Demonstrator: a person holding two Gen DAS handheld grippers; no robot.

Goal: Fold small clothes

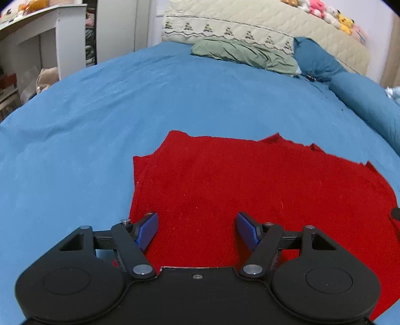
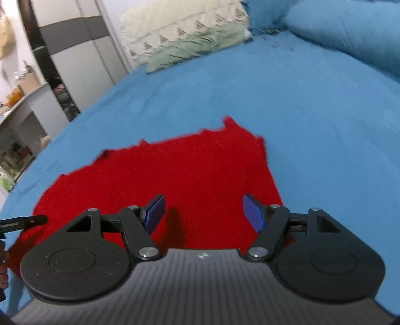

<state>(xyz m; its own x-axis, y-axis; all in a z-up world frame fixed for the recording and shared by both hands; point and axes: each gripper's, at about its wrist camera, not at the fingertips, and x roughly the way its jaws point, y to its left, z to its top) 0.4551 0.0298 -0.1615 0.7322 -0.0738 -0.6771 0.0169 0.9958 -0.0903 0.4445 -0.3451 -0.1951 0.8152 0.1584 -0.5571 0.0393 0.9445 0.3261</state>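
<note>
A small red knitted garment lies flat on the blue bed sheet, its far edge jagged with a neck opening. My left gripper hovers over the garment's near left part, open, with only red cloth seen between its blue pads. In the right wrist view the same red garment spreads under my right gripper, which is open over the near right part. Nothing is pinched by either. A black part of the left gripper shows at the left edge of the right wrist view.
A crumpled green cloth lies at the far end of the bed against a beige quilted headboard. A blue pillow lies at the right. Plush toys sit on top. A white desk and a wardrobe stand at the left.
</note>
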